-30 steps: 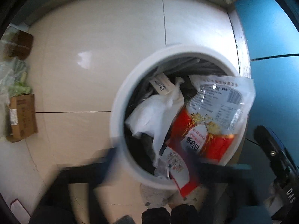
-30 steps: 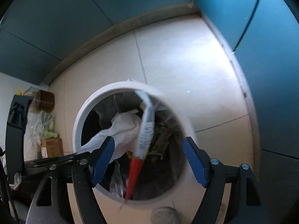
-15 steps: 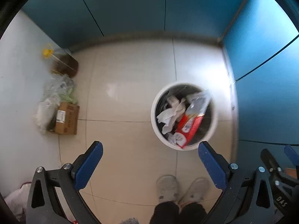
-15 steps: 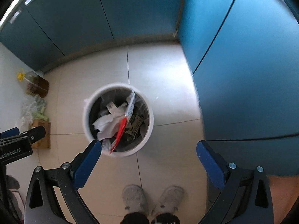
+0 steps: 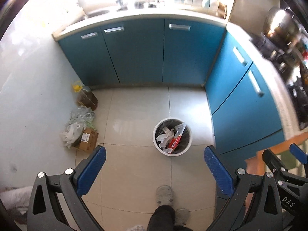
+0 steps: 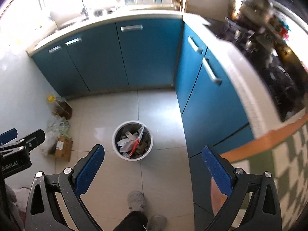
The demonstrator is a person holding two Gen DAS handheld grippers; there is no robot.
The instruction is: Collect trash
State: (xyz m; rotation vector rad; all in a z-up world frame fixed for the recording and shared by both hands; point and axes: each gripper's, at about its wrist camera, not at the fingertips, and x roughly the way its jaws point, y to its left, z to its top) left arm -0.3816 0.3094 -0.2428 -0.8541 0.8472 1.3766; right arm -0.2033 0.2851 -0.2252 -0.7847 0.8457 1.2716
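Observation:
A white round trash bin (image 5: 156,132) stands on the tiled kitchen floor, far below both grippers; it also shows in the right wrist view (image 6: 115,134). Inside it lie a red and clear plastic food bag (image 5: 176,139), white crumpled paper (image 5: 163,136) and other scraps. My left gripper (image 5: 154,165) is open and empty, high above the floor. My right gripper (image 6: 153,163) is open and empty, at about the same height. The right gripper shows at the right edge of the left wrist view (image 5: 284,165).
Blue cabinets (image 5: 142,52) line the back and right (image 6: 207,100). A cardboard box (image 5: 87,139), plastic bags (image 5: 79,123) and an oil jug (image 5: 85,96) sit by the left wall. A person's slippered feet (image 5: 163,194) stand below the bin. A checked tablecloth (image 6: 286,163) is at right.
Both grippers rose far up and away from the bin, which now looks small. The red bag and other trash lie in the bin. The counter and sink came into view.

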